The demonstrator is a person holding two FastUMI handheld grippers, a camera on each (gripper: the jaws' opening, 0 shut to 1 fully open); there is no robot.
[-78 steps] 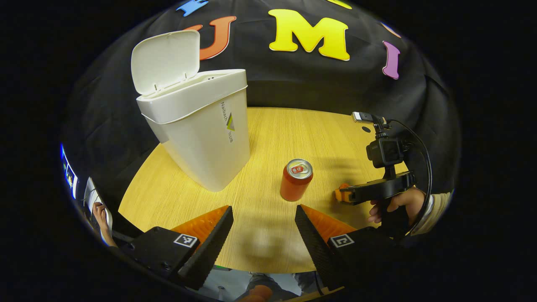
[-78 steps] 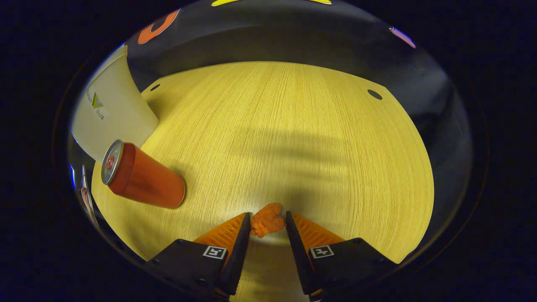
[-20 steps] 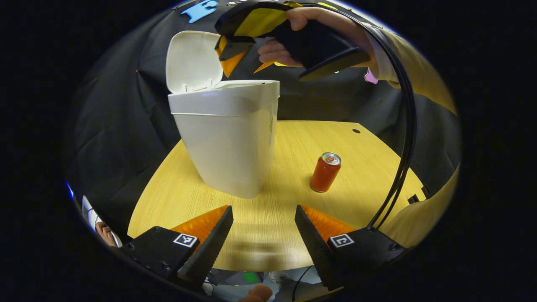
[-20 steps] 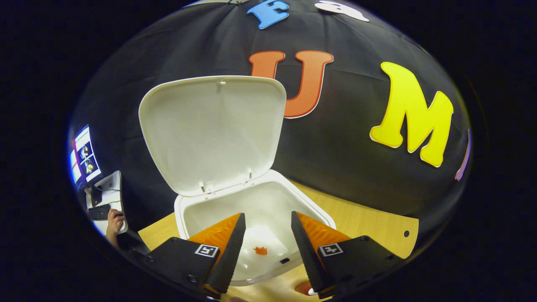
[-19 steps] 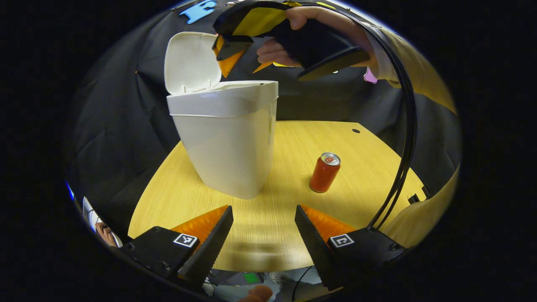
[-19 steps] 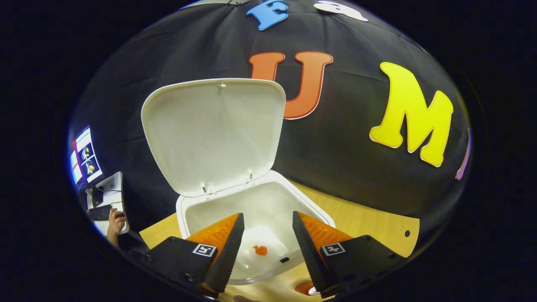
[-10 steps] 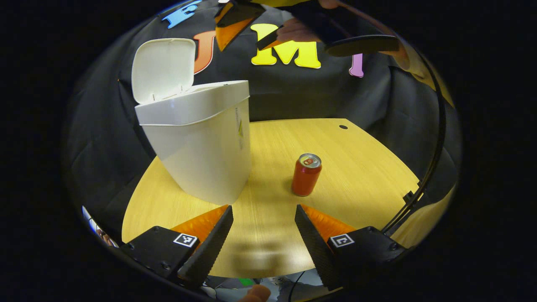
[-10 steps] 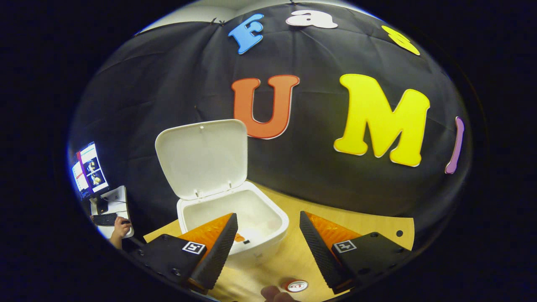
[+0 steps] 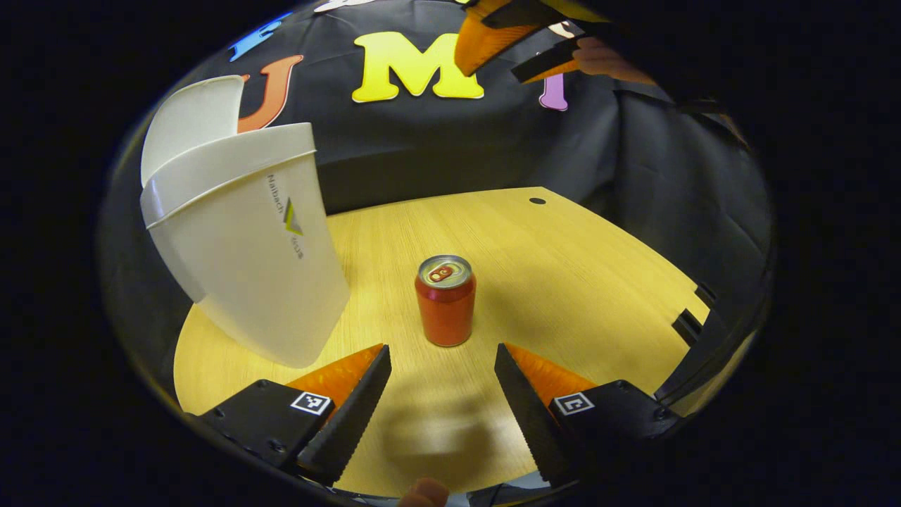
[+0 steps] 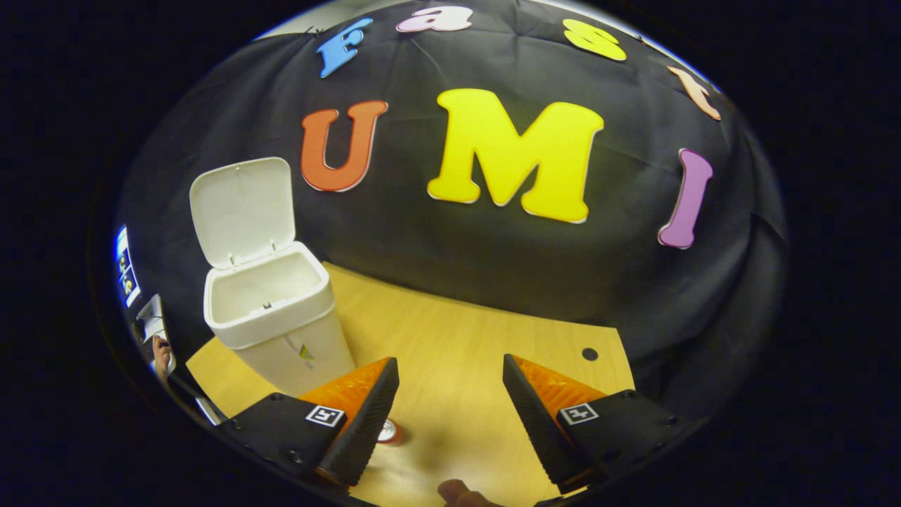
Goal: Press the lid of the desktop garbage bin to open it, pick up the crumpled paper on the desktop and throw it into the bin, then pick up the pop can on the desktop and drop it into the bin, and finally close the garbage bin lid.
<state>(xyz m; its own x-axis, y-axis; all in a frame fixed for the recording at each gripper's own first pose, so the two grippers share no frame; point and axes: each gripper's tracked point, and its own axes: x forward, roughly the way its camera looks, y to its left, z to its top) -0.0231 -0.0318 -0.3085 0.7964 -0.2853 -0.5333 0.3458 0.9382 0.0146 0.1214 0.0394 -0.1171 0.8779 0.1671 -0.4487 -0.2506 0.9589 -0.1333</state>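
Red aluminium pop can (image 9: pixel 445 300): upright on wooden desktop (image 9: pixel 577 282), ahead of my left gripper (image 9: pixel 440 391), fingers spread, empty. White plastic bin (image 10: pixel 271 317): lid up. My right gripper (image 10: pixel 450 408): spread, empty.

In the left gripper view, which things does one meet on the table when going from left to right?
Garbage bin with its lid raised → pop can, standing upright apart from the bin → small dark hole in the table top, farther back.
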